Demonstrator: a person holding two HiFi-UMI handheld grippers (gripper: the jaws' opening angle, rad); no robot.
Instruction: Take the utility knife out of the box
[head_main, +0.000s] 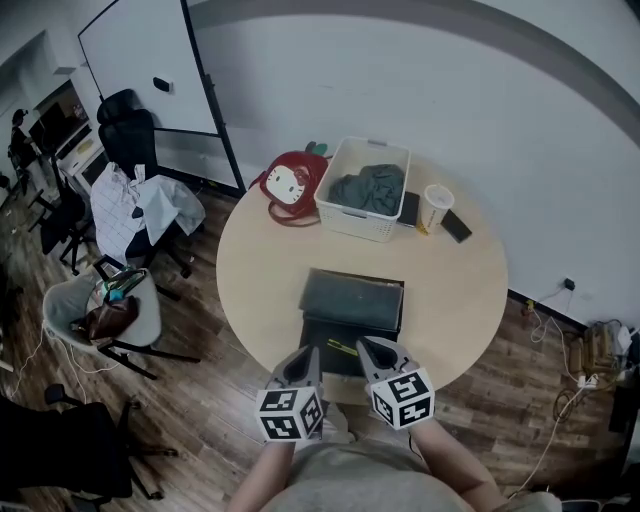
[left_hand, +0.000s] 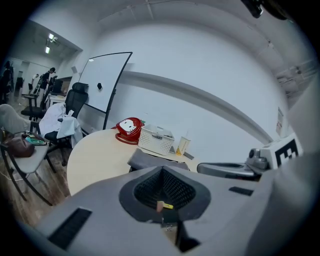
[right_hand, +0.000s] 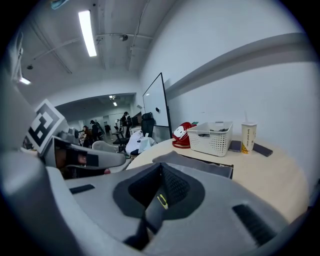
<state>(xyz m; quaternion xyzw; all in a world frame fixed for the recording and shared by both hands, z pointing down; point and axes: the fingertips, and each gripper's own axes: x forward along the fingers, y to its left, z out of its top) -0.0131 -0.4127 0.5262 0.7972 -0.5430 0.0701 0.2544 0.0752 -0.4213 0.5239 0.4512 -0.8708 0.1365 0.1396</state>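
A dark box (head_main: 352, 300) lies open on the round table (head_main: 260, 270), its lid (left_hand: 150, 160) folded back toward the far side. In its near half lies a thin yellow-and-dark tool, the utility knife (head_main: 341, 348). My left gripper (head_main: 300, 368) and right gripper (head_main: 380, 356) hover side by side over the box's near edge, one on each side of the knife. Both are shut with nothing held. Through the hole behind the left gripper's (left_hand: 162, 169) closed jaws a yellow bit shows. The right gripper (right_hand: 162, 166) shows a dark strip with a yellow mark there.
A white basket (head_main: 365, 188) holding dark cloth stands at the table's far side. Beside it are a red cartoon-cat bag (head_main: 292, 185), a paper cup (head_main: 437, 208) and a phone (head_main: 456, 226). Chairs with clothes (head_main: 130, 210) stand on the left, and cables (head_main: 590, 370) lie on the right.
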